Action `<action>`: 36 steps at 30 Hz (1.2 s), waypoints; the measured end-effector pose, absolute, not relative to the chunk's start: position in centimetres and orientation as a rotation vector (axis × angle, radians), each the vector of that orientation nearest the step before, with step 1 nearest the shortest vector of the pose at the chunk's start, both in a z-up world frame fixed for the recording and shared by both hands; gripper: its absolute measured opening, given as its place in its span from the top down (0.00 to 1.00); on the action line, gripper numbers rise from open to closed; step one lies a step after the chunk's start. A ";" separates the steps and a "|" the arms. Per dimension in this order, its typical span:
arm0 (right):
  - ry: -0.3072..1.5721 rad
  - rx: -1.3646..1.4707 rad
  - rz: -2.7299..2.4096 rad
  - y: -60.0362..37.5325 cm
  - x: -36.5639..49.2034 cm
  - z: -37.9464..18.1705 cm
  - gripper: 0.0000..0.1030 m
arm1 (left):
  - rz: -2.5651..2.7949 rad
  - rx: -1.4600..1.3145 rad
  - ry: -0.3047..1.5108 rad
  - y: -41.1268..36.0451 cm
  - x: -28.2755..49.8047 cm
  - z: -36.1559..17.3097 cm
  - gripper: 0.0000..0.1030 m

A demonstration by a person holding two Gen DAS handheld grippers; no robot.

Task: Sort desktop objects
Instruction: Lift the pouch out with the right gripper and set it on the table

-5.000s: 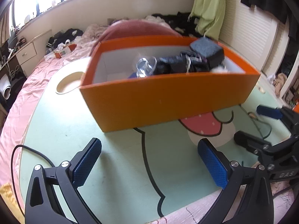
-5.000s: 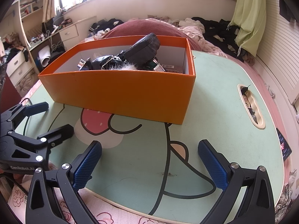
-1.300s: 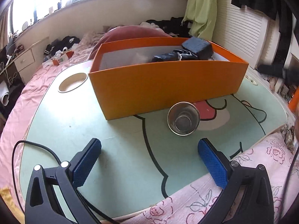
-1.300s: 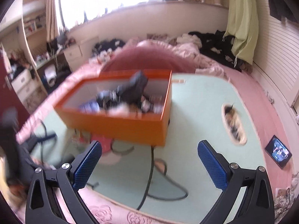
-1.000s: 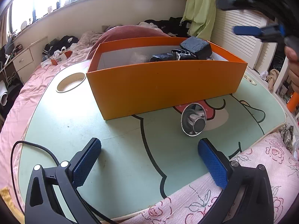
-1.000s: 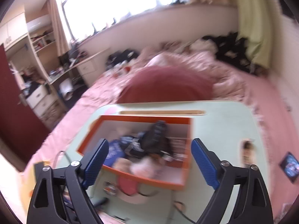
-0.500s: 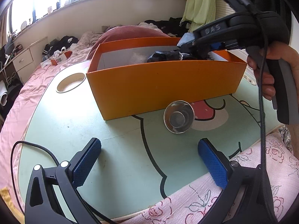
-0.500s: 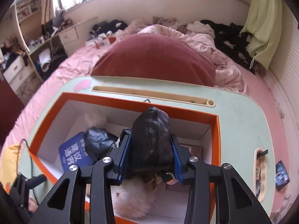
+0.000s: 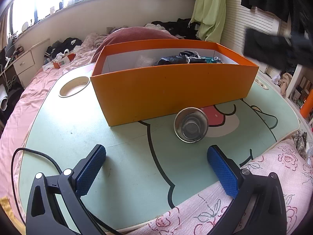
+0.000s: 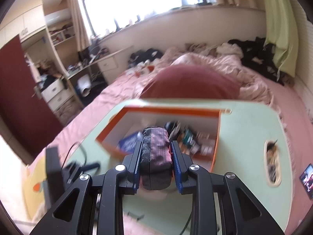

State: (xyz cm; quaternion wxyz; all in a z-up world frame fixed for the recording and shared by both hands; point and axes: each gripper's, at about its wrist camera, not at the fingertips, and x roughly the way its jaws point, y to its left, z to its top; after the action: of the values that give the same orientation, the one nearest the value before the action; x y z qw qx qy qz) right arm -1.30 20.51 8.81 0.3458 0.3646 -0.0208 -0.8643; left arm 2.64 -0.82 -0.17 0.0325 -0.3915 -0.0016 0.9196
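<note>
An orange box [image 9: 172, 90] stands on the green cartoon table [image 9: 121, 156] and holds several dark items. A clear glass cup [image 9: 190, 124] lies on its side in front of the box. My left gripper [image 9: 156, 162] is open and empty, low over the table's near edge. My right gripper [image 10: 156, 156] is shut on a dark zippered pouch [image 10: 155, 152] and holds it high above the box [image 10: 164, 131]. In the left wrist view the pouch and right gripper show as a dark blur [image 9: 273, 47] at the upper right.
A round cup recess [image 9: 74, 86] sits in the table left of the box. A black cable [image 9: 45, 156] runs over the table's left edge. Pink bedding [image 9: 264, 176] surrounds the table. A slot with clutter [image 10: 272, 162] and a phone [image 10: 308, 178] lie at the right.
My right gripper has lifted the dark pouch out of the box and risen well above it. The cup has rolled slightly. My left gripper has stayed put.
</note>
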 end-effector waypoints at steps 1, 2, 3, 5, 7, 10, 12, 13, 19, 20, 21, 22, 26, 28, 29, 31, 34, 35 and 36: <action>-0.055 0.981 -2.210 20.7 -0.8 7.7 0.74 | 2.831 -1.205 -0.005 -0.8 2.6 -0.2 0.00; -0.068 1.008 -2.185 20.8 -0.6 6.8 0.74 | 2.831 -1.205 -0.005 -0.9 2.6 -0.2 0.00; -0.099 1.049 -2.149 21.0 -0.7 5.6 0.74 | 2.831 -1.205 -0.004 -0.9 2.6 -0.2 0.00; -0.144 1.110 -2.128 21.2 -1.2 3.5 0.74 | 2.830 -1.205 -0.006 -0.9 2.6 -0.2 0.00; -0.169 1.168 -2.127 20.9 -2.1 1.6 0.74 | 2.830 -1.205 -0.005 -0.9 2.6 -0.2 0.00; -0.233 1.165 -2.117 21.0 -2.6 0.6 0.74 | 2.830 -1.204 -0.005 -0.9 2.6 -0.2 0.00; -0.213 1.149 -2.162 20.7 -2.4 0.7 0.64 | 2.830 -1.205 -0.005 -0.8 2.7 -0.2 0.00; -0.212 1.132 -2.187 20.8 -2.0 0.8 0.55 | 2.830 -1.204 -0.005 -0.8 2.7 -0.2 0.00; -0.059 1.068 -2.322 21.7 0.3 2.4 0.19 | 2.830 -1.205 -0.005 -0.8 2.6 -0.2 0.00; -0.004 1.090 -2.325 21.4 0.6 2.1 0.19 | 2.830 -1.204 -0.005 -0.8 2.7 -0.2 0.00; 0.043 1.106 -2.333 21.1 0.7 2.0 0.19 | 2.830 -1.204 -0.005 -0.8 2.7 -0.2 0.00; 0.104 1.121 -2.356 20.8 1.0 1.6 0.19 | 2.830 -1.204 -0.004 -0.8 2.7 -0.2 0.00; 0.306 1.126 -2.427 19.9 1.5 0.2 0.10 | 2.831 -1.204 -0.003 -0.9 2.6 -0.1 0.00; 0.291 1.118 -2.431 20.4 1.6 -0.1 0.05 | 2.831 -1.204 -0.004 -0.9 2.6 0.0 0.00; 0.290 1.109 -2.437 20.5 1.6 -0.2 0.03 | 2.831 -1.205 -0.002 -0.9 2.6 0.0 0.00; 0.287 1.093 -2.436 20.7 1.7 -0.5 0.00 | 2.831 -1.204 -0.002 -0.9 2.6 0.0 0.00; 0.290 1.079 -2.429 20.7 1.7 -0.5 0.00 | 2.831 -1.204 -0.003 -0.9 2.6 0.0 0.00; 0.291 1.072 -2.429 20.7 1.7 -0.6 0.00 | 2.831 -1.204 -0.003 -0.9 2.6 0.0 0.00; 0.291 1.066 -2.429 20.6 1.7 -0.7 0.00 | 2.831 -1.204 -0.002 -0.9 2.6 0.0 0.00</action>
State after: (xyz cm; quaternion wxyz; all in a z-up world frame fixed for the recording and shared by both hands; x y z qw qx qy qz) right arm 1.72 20.65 -0.67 0.2344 0.3883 0.1059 -0.8849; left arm 2.63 -0.90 0.04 0.0325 -0.3913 -0.0008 0.9197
